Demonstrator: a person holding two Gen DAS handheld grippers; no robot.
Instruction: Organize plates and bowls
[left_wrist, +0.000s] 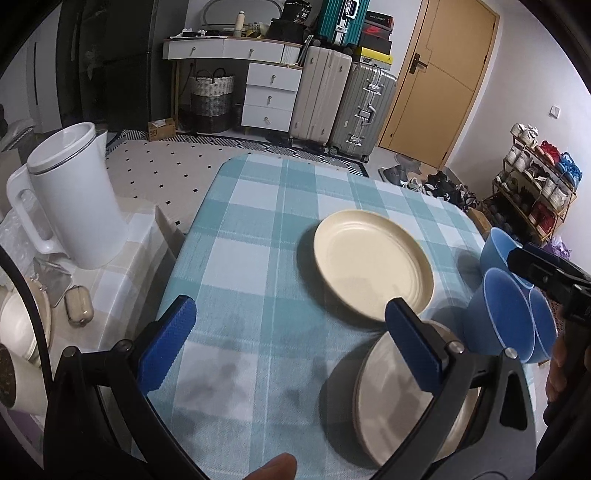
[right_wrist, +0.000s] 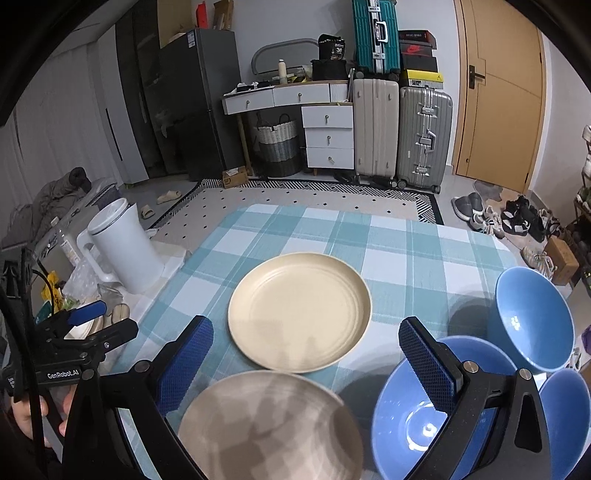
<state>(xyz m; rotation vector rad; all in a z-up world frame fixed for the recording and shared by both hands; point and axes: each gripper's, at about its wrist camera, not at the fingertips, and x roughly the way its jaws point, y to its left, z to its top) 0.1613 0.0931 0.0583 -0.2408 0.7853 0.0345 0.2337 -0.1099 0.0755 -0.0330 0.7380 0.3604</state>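
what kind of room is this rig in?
Likely a lived-in home, an entry or living area rather than a lab: suitcases stacked by a wooden door, a shoe rack with pairs on the floor, and a checked tablecloth carrying plates and bowls.

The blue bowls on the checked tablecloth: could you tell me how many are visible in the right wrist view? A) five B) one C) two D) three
D: three blue bowls show at the right side of the table, one farther back, one nearest, partly behind the right tool's finger, and one cut off by the tool's frame at the right edge.
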